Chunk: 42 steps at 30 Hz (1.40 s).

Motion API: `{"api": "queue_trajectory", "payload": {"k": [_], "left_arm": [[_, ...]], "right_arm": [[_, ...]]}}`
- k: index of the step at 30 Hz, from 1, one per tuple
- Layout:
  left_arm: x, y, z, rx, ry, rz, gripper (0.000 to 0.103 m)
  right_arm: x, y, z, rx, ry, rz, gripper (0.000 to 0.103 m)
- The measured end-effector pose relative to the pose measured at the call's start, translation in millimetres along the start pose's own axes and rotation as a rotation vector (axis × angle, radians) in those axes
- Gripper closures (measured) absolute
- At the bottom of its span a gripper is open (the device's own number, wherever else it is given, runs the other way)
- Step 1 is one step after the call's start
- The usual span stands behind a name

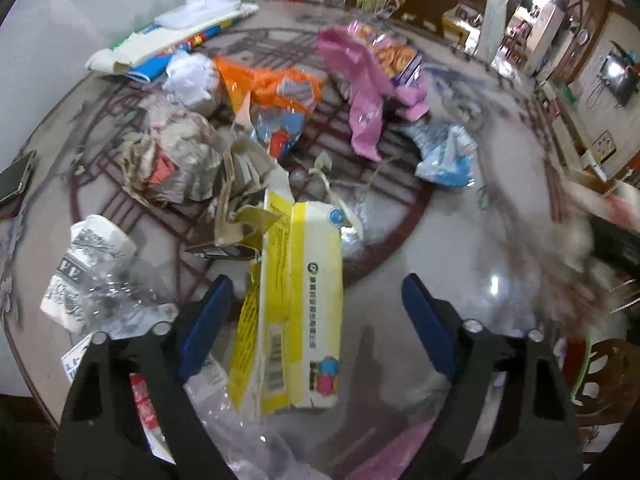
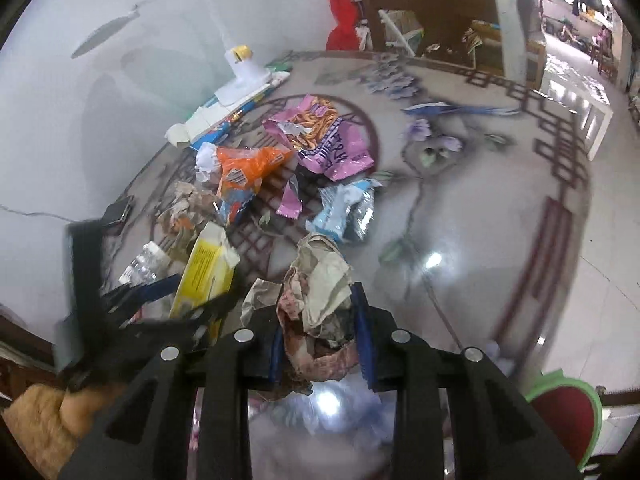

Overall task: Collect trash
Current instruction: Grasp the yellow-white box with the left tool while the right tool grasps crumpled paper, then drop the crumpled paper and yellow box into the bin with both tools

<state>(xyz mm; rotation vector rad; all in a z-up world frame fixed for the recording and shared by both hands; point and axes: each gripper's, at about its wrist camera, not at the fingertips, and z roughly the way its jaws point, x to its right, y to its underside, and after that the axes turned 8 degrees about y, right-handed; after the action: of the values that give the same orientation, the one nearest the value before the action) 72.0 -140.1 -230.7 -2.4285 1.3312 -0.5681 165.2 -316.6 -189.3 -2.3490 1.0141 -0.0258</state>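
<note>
Round patterned table (image 1: 460, 248), trash scattered over it, listed left to right.

1. Dark phone-like slab (image 1: 16, 178), lying at the far left rim.
2. Crushed clear plastic bottle (image 1: 92, 276) with a black-and-white label, lying on its side near the left edge.
3. Crumpled brown paper wad (image 1: 176, 164), sitting mid-left, touching a white crumpled tissue (image 1: 190, 78) behind it.
4. Left gripper (image 1: 316, 300), hovering over the near table with its jaws standing wide apart and gripping nothing.
5. Yellow-and-white carton (image 1: 300, 300), torn at the top, lying lengthwise between the blue fingers, closer to the left one; whether it is touching either cannot be told.
6. Orange snack bag (image 1: 272, 88), lying behind the carton, beside the tissue.
7. Pink snack wrapper (image 1: 368, 92), sprawling right of centre.
8. Blue-and-silver wrapper (image 1: 444, 156), lying just right of the pink one.
9. Right gripper (image 2: 318, 320), its jaws pressing in on a crumpled paper ball (image 2: 320, 296), which is bulging above the blue pads; the ball appears lifted clear of the table.
10. White desk lamp (image 2: 240, 68), standing at the far rim on a stack of papers.
</note>
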Motion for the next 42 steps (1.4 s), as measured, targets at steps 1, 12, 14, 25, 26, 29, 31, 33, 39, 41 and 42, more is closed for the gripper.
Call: {"api": "queue_trajectory", "payload": {"k": [1, 12, 14, 25, 26, 29, 31, 33, 39, 41, 42], "left_arm": [[-1, 0, 3, -0.004, -0.009, -0.001, 0.033], [16, 9, -46, 0.097, 0.020, -0.018, 0.065], [25, 13, -64, 0.133, 0.032, -0.009, 0.065], [109, 29, -130, 0.237, 0.184, 0.083, 0.065], [116, 30, -131, 0.237, 0.198, 0.091, 0.065], [140, 34, -130, 0.226, 0.237, 0.123, 0.065], [156, 36, -127, 0.217, 0.257, 0.145, 0.065], [169, 36, -124, 0.212, 0.274, 0.154, 0.065], [204, 36, -106, 0.196, 0.286, 0.138, 0.065], [215, 37, -100, 0.183, 0.289, 0.125, 0.065], [222, 38, -96, 0.176, 0.286, 0.122, 0.065]], "right_arm": [[0, 6, -7, 0.004, 0.001, 0.005, 0.074], [4, 34, -63, 0.080, 0.015, 0.027, 0.074], [10, 39, -73, 0.092, 0.024, 0.039, 0.074], [78, 84, -124, 0.109, 0.144, 0.177, 0.074], [87, 89, -127, 0.109, 0.161, 0.197, 0.074], [108, 99, -135, 0.101, 0.188, 0.245, 0.074], [118, 103, -142, 0.094, 0.201, 0.258, 0.074], [127, 103, -151, 0.092, 0.221, 0.252, 0.074], [154, 96, -154, 0.061, 0.201, 0.237, 0.073], [168, 95, -146, 0.029, 0.197, 0.230, 0.073], [175, 95, -143, 0.009, 0.195, 0.231, 0.073]]}}
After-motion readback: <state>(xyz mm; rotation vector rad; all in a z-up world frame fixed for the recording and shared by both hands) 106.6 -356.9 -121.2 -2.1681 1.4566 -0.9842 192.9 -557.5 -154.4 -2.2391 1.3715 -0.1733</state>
